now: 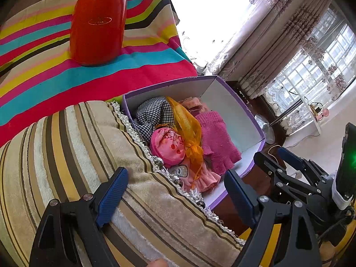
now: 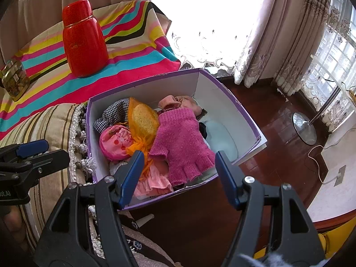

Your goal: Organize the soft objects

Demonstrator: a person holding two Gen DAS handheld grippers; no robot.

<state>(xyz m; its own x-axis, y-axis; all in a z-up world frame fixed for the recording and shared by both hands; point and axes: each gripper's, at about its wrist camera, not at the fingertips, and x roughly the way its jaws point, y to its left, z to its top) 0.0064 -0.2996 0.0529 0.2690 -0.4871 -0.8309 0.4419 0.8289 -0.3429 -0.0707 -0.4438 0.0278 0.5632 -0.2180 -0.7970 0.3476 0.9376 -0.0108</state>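
Note:
A purple box (image 2: pixel 224 89) with white inner walls holds soft items: a magenta fingerless glove (image 2: pixel 181 140), a pink pouch (image 2: pixel 115 142), an orange mesh bag (image 2: pixel 142 120), a checked cloth (image 2: pixel 111 113) and pink frilly fabric (image 2: pixel 155 182). The box (image 1: pixel 222 84) and the glove (image 1: pixel 215 138) also show in the left wrist view. My right gripper (image 2: pixel 179 178) is open and empty above the box's near edge. My left gripper (image 1: pixel 175 195) is open and empty over a striped beige cushion (image 1: pixel 66 155), beside the box. The cushion (image 2: pixel 55 122) lies left of the box.
A red flask (image 2: pixel 83 40) stands on a bright striped cloth (image 2: pixel 133 51) behind the box. A small tin (image 2: pixel 14 82) sits at the cloth's left. Right of the box is dark wood floor (image 2: pixel 278 138), a lamp base (image 2: pixel 303 129), a cable and curtains.

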